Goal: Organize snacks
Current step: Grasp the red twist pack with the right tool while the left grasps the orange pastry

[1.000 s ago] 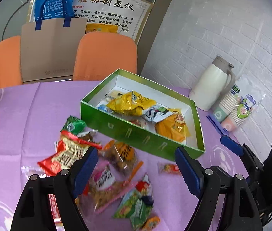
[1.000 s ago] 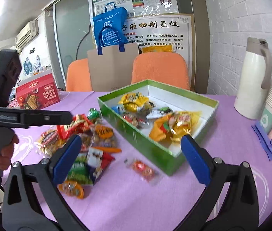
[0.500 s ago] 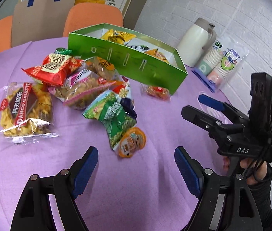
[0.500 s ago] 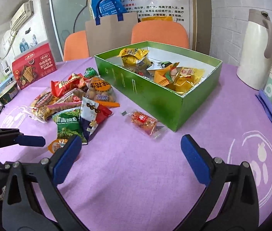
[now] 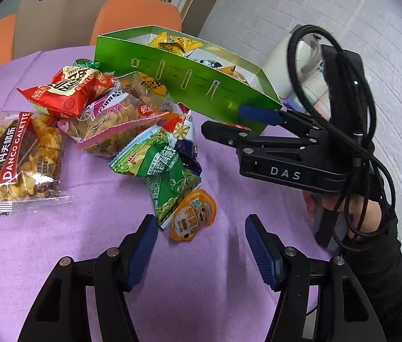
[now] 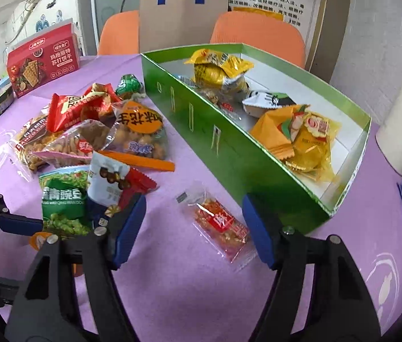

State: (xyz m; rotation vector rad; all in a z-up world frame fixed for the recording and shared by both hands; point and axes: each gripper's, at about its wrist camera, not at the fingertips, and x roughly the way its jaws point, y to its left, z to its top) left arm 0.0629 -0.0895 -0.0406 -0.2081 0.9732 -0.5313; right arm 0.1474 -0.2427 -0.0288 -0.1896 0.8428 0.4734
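- Green box [image 6: 229,154], open-topped on the purple table [image 6: 189,285], already holding yellow and orange packets; taken as landmark for everything below.
- Heaped left of the box's long front wall: loose snack pile [image 5: 109,119], with a green pea packet [image 5: 169,182] and an orange jelly cup [image 5: 193,215] at its near end.
- Lying alone just before the box's near corner: small clear-wrapped red snack [image 6: 219,222], long axis running diagonally, far-left to near-right, roughly parallel to that front wall.
- Right hand-held gripper [image 6: 193,228] nearer the box: jaws closing, red snack between them but pads not yet pressing, one pad at each long side.
- Left hand-held gripper [image 5: 201,248] farther from the box: jaws closing, nothing clamped, jelly cup just ahead and slightly left of centre.
- Likely next: pinch across each snack's short width, then lift toward the box.
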